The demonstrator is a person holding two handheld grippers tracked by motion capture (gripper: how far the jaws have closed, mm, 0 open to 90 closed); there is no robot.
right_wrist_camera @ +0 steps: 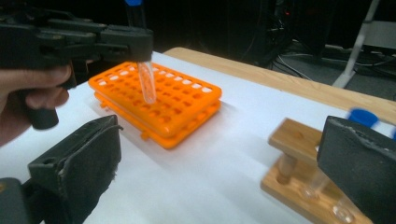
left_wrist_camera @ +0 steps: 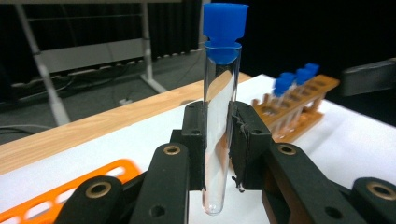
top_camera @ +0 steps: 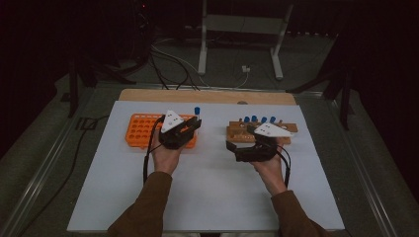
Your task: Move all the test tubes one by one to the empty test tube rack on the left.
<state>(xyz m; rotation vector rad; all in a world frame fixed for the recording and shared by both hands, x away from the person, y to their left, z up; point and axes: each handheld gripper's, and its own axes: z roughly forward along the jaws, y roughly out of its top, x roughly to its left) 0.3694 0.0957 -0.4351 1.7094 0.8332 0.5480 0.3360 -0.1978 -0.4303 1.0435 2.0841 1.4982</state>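
From the high view, the left hand-held gripper (top_camera: 190, 129) hangs over the right end of the orange rack (top_camera: 141, 129) on the white counter (top_camera: 207, 192), clamped on a blue-capped test tube (top_camera: 196, 112). The right hand-held gripper (top_camera: 242, 143) sits at the near edge of the wooden rack (top_camera: 286, 127), jaws wide.

In the left gripper view the pads pinch the upright tube (left_wrist_camera: 219, 135) mid-length, its round bottom hanging free.

In the right gripper view the jaws stand apart, empty; the tube (right_wrist_camera: 147, 84) hovers above the orange rack (right_wrist_camera: 177, 107).
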